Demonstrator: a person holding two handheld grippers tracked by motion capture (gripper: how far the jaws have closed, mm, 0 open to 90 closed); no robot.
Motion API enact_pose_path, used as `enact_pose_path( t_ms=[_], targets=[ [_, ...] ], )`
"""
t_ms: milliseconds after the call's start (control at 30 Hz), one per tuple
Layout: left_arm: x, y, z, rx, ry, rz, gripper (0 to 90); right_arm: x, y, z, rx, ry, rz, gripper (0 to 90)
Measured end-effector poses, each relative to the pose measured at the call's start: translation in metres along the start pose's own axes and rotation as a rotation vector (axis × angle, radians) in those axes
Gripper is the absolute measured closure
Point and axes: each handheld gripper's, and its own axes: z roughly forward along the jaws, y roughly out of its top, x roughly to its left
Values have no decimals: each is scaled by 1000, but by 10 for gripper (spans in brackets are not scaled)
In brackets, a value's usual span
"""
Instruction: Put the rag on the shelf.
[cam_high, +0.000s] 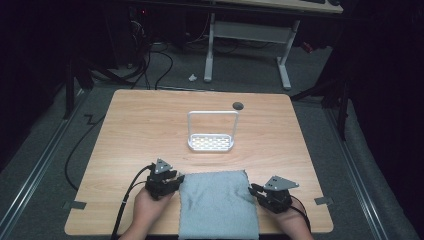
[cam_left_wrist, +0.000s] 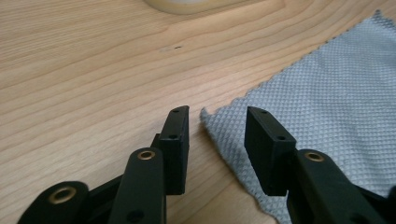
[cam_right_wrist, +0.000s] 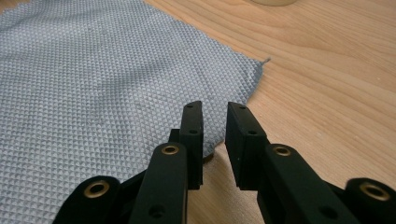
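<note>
Grey cloth (cam_high: 218, 202) lying flat at middle of near edge of wooden table (cam_high: 135, 125), near end running to that edge, weave of small diamonds, edges pinked.

Left gripper (cam_high: 176, 179) at cloth's far-left corner, held in left hand (cam_high: 149, 205). Seen in left gripper view (cam_left_wrist: 217, 123): jaws released, standing apart, nothing pinched; cloth corner (cam_left_wrist: 327, 98) lying on the wood in the gap, closer to the right-hand jaw, part of cloth passing beneath that jaw. Not gripped.

Right gripper (cam_high: 252, 189) at cloth's far-right edge, held in right hand (cam_high: 292, 225). Seen in right gripper view (cam_right_wrist: 215, 114): jaws parted by a narrow gap, released; cloth edge (cam_right_wrist: 107, 84) running under the left-hand jaw, bare wood under the other. No fabric between pads.

White wire-handled rack (cam_high: 211, 131) standing near table centre, well apart from cloth, handle upright. Small dark round spot (cam_high: 238, 105) near far edge, just beyond rack's right post.

Cables trailing from both grippers toward near edge.
</note>
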Motion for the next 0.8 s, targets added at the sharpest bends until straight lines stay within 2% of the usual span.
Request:
enact_pose_path(
  t_ms=[100,167,267,333,467,600,733,767,800],
  targets=[
    [-3,-2,1,-13,-20,3,675,-1,-1,1,1,-4,0,738],
    [-5,-4,1,-18,-22,26,720,-1,-1,2,-6,-10,2,690],
    [-2,-4,1,-18,-43,-5,752,-3,0,4,-27,-29,31,650],
    [-1,-5,1,-15,-48,-9,802,-4,0,5,-39,-40,42,639],
    [-2,-5,0,-6,-43,24,868,-1,4,7,-36,-48,70,612],
    [-1,-5,0,-4,-49,24,877,1,14,10,-40,-65,105,587],
    [0,-5,1,-7,-52,17,880,-4,26,20,3,-98,88,578],
    [-1,-4,1,-6,-52,21,881,-6,28,23,13,-105,95,568],
    [-1,-4,1,-6,-52,21,881,-9,31,27,16,-99,125,566]
  ],
)
